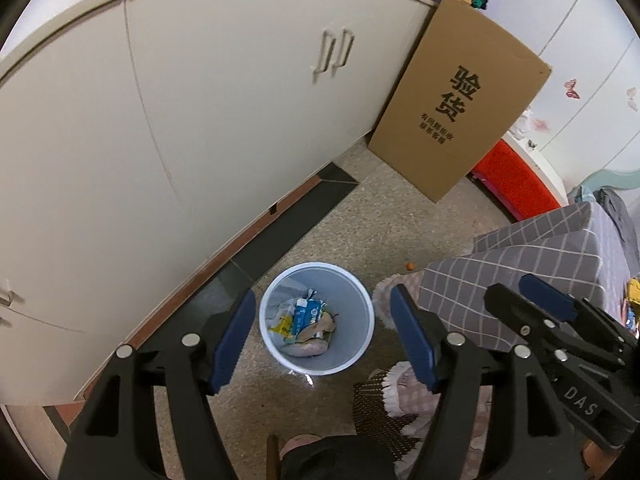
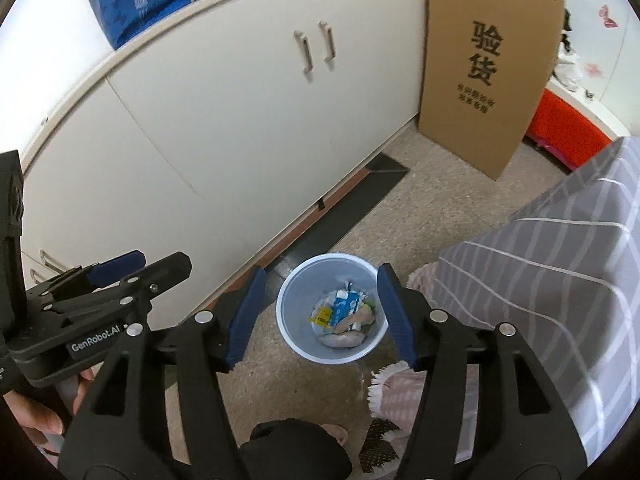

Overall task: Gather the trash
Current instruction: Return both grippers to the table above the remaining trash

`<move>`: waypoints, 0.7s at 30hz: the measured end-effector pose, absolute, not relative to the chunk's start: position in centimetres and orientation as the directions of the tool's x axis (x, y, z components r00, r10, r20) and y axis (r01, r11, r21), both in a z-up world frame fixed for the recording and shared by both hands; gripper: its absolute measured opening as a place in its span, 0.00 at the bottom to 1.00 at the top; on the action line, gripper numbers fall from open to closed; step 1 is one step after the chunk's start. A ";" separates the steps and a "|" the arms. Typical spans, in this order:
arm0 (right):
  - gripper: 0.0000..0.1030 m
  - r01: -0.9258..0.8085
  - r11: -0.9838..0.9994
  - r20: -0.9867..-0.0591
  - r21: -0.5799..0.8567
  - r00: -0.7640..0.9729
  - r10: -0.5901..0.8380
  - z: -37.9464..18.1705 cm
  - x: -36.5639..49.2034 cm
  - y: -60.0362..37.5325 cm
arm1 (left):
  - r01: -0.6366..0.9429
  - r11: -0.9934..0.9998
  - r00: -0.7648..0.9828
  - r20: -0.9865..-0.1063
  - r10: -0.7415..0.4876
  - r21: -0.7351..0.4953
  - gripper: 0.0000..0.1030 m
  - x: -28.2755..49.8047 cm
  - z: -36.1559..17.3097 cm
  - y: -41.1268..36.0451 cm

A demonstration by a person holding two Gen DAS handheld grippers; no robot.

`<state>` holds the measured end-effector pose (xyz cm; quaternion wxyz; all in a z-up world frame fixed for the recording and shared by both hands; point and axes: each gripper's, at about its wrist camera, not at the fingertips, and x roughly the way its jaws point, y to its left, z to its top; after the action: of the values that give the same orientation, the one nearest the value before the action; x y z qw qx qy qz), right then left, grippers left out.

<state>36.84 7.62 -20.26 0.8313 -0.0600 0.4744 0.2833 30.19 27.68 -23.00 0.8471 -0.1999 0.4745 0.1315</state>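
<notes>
Both grippers hang parted and empty above the trash bin.

Left wrist view: left gripper has its blue pads spread wide with nothing between them; the pale blue trash bin stands on the floor straight below the gap, holding a blue-and-white wrapper and other scraps; the right gripper sits off to its right; right wrist view: right gripper also gapes empty over the bin; a cardboard box leans against the cabinet far ahead.
</notes>
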 end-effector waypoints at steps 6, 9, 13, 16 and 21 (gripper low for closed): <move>0.59 -0.488 0.850 -0.761 0.200 0.469 0.448 -16.1 35.9 2.9 | -0.358 0.908 0.565 -0.825 0.023 -0.219 0.66 30.3 -20.0 24.7; 0.61 -0.460 0.862 -0.724 0.212 0.519 0.455 -13.9 35.4 -0.1 | -0.323 0.919 0.599 -0.801 0.014 -0.225 0.67 30.2 -18.0 22.7; 0.64 -0.402 0.888 -0.676 0.223 0.593 0.438 -11.3 35.0 -5.2 | -0.252 0.943 0.642 -0.767 -0.005 -0.217 0.68 30.7 -15.3 18.8; 0.65 -0.345 0.910 -0.647 0.231 0.644 0.408 -9.8 34.8 -9.4 | -0.180 0.963 0.657 -0.753 -0.033 -0.199 0.68 31.6 -13.9 15.2; 0.66 -0.227 0.942 -0.619 0.245 0.711 0.333 -9.0 34.1 -16.8 | -0.035 0.989 0.669 -0.739 -0.085 -0.146 0.68 33.0 -12.2 8.1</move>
<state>34.13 -16.81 -9.03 0.9220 0.0756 0.3482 0.1518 32.97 8.08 -12.23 0.9104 -0.0738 0.4068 -0.0138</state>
